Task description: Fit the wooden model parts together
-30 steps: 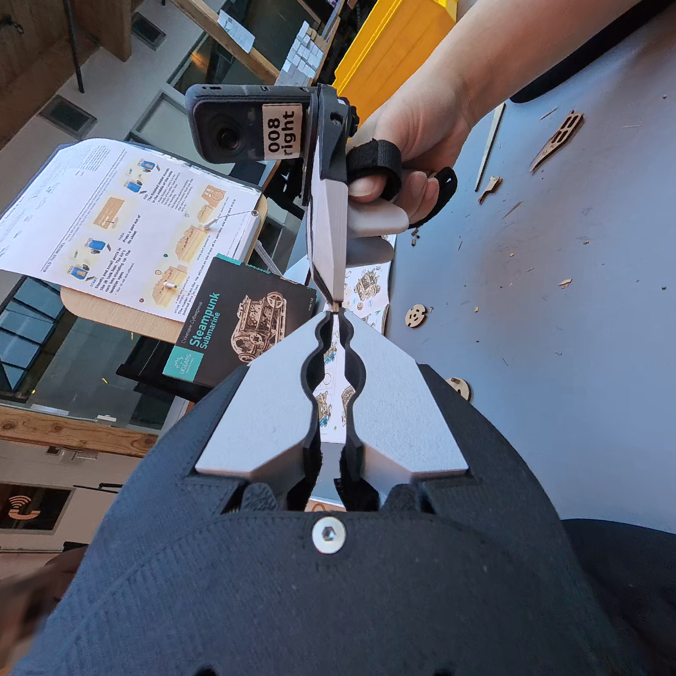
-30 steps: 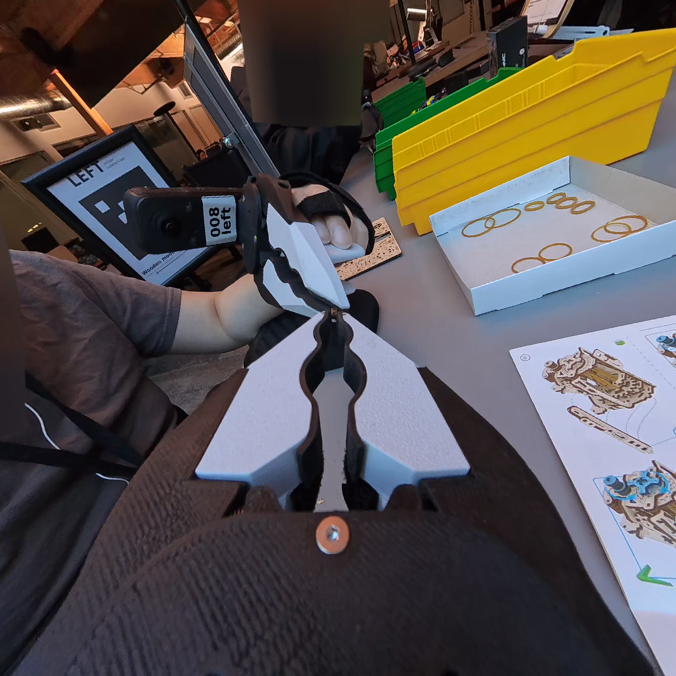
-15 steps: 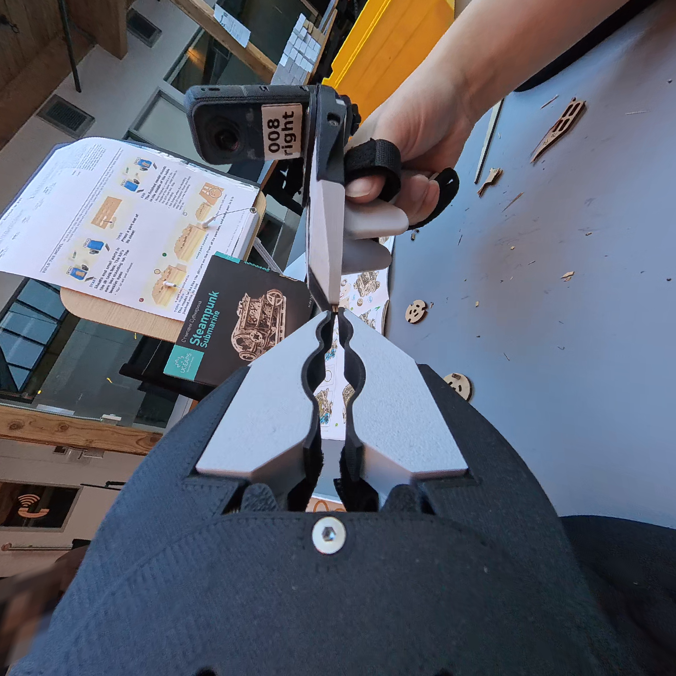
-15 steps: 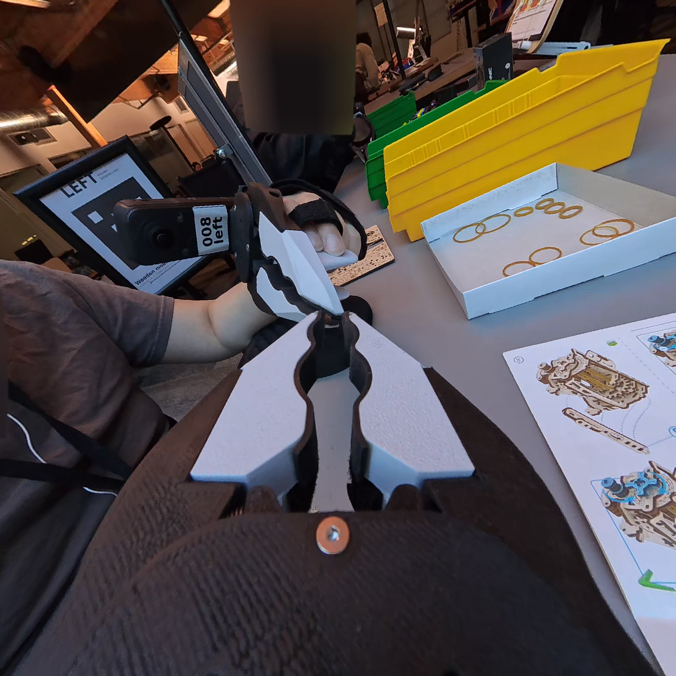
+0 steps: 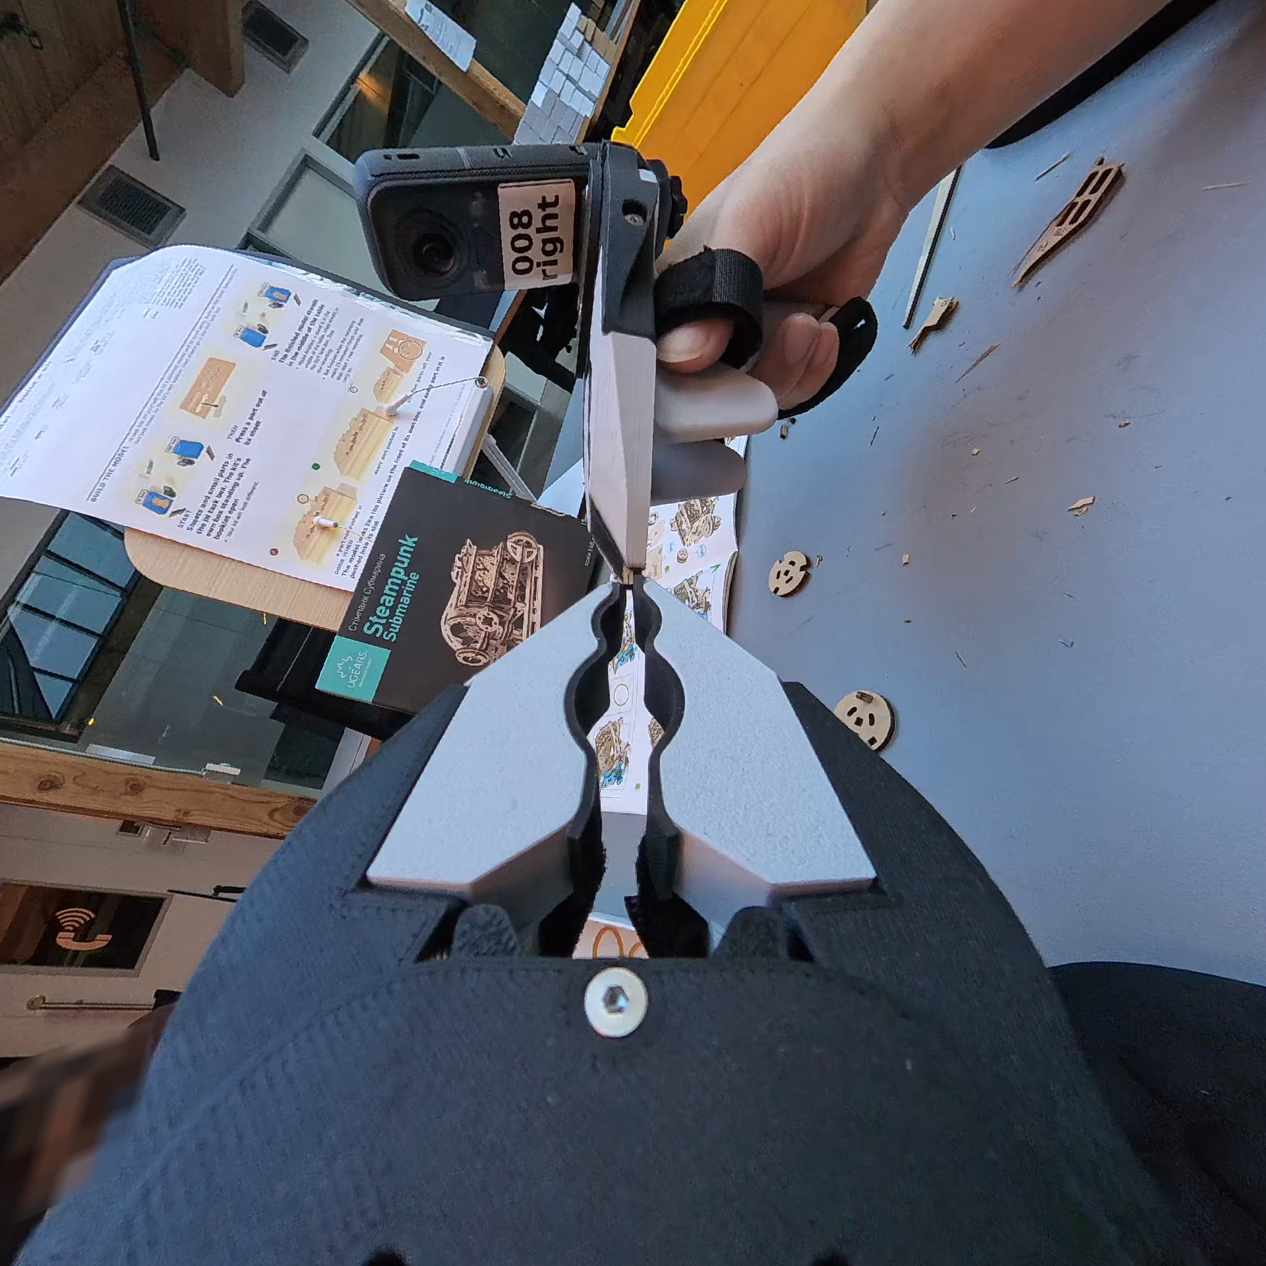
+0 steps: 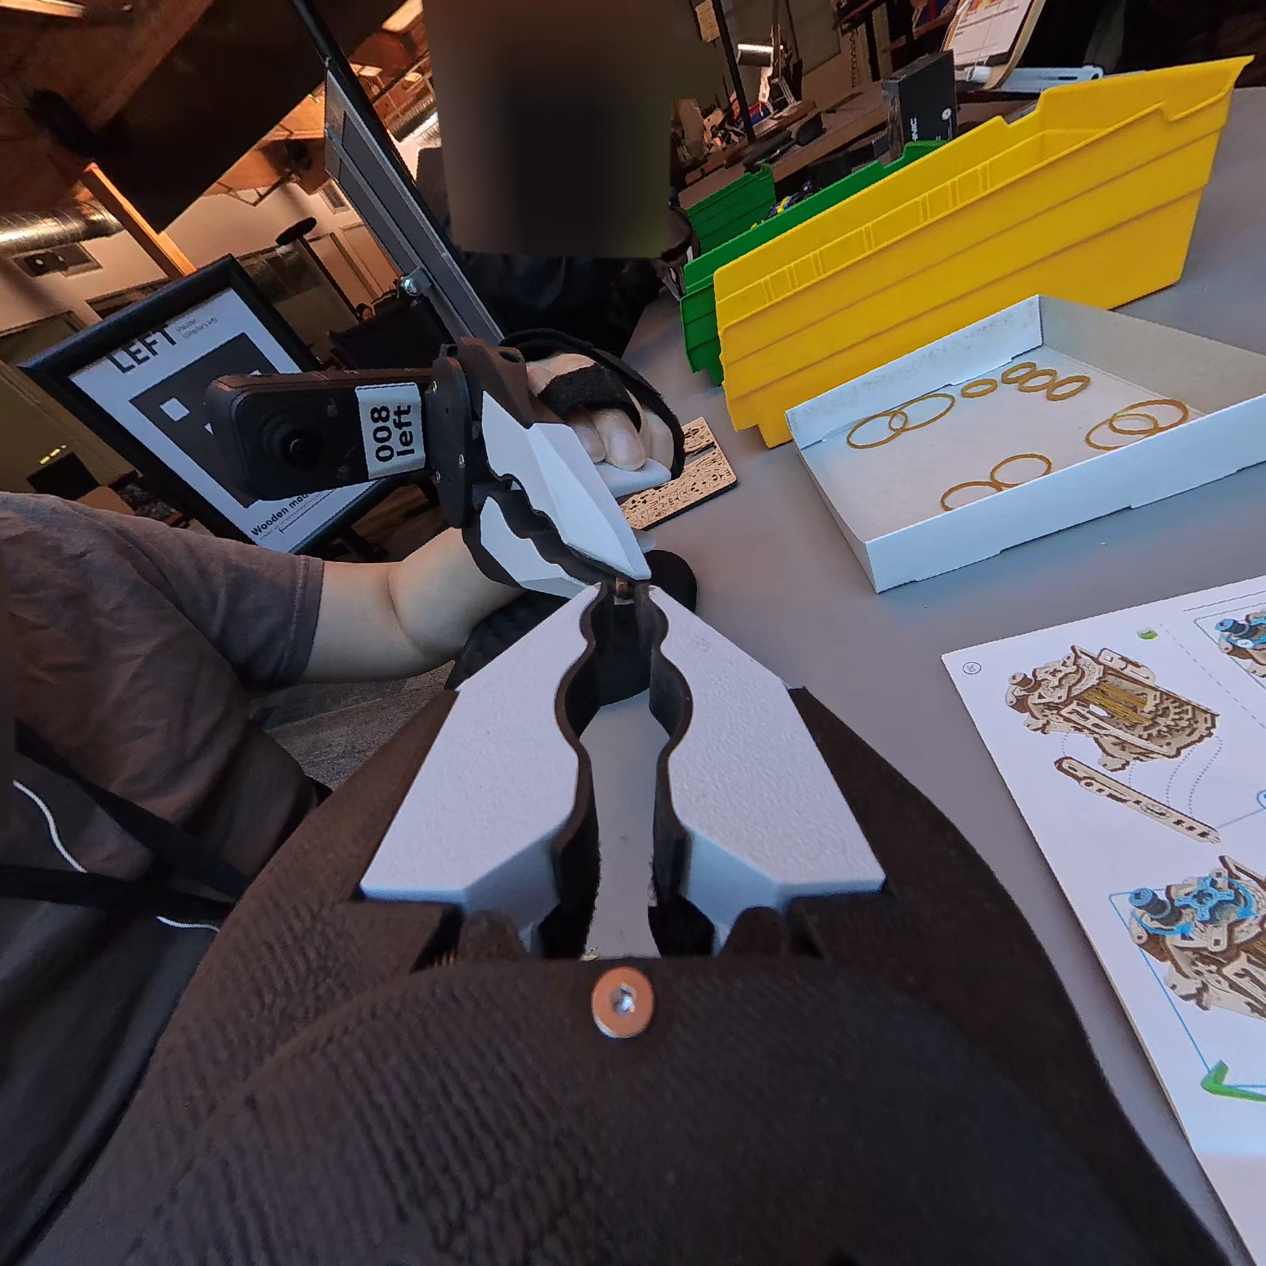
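Between wavy-padded grippers (image 5: 629,582), tiny wooden part (image 6: 622,586)

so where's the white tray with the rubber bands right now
In the right wrist view the white tray sits on the grey table at upper right, just in front of the yellow bin and beyond the instruction sheet.

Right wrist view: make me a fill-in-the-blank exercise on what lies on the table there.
1. The white cardboard tray holds loose rubber ____.
2. Beside the yellow bin, farther from the camera, stands a ____ bin.
3. The left tool and the right tool meet tip to ____.
4. The printed instruction sheet lies flat on the grey ____.

Missing words: bands; green; tip; table
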